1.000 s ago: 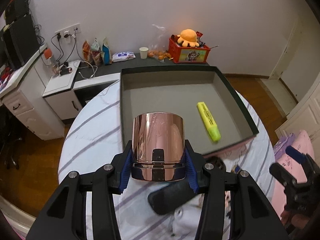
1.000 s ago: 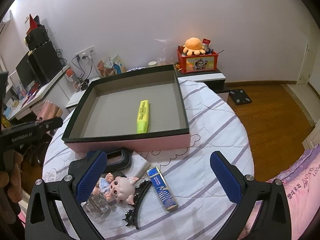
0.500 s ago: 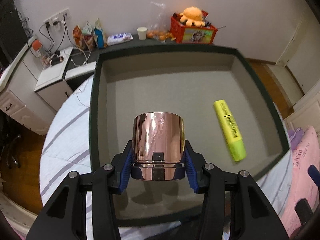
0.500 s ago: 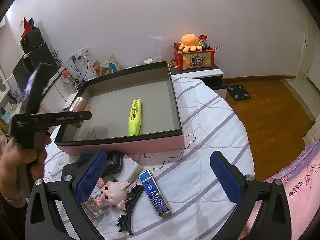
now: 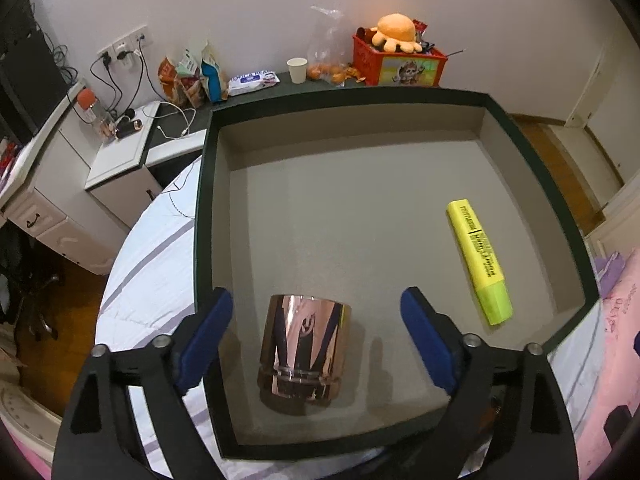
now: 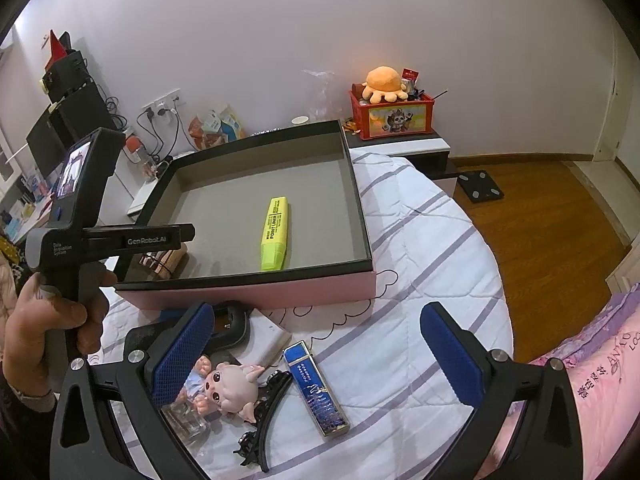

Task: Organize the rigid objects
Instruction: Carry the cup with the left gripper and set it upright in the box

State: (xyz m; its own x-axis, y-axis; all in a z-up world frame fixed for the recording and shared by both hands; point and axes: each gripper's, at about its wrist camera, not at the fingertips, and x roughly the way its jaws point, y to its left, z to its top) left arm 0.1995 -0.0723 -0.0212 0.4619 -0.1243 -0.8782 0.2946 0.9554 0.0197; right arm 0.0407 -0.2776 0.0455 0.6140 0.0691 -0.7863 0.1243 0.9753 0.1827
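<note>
Big box [image 5: 202, 216]: a wide, shallow box with a dark rim and a grey floor, sitting on the striped cloth [image 6: 420, 248].
Shiny cup [image 5: 304, 354]: pink-gold and mirror bright, lying inside the big box, near its front left corner.
Left gripper [image 5: 314, 334]: over that corner of the big box. Its blue jaws are opening. The shiny cup sits between them, and both pads are clear of it.
Yellow marker [image 5: 478, 266]: lying flat in the big box, on the right side, well apart from the shiny cup.
Right gripper [image 6: 316, 352]: in front of the big box, jaws wide apart, holding nothing.
Pig toy [image 6: 230, 386]: on the cloth in front of the big box, beside a blue lighter [image 6: 316, 390].
Hand [image 6: 52, 320]: holds the left gripper's handle, left of the big box.
</note>
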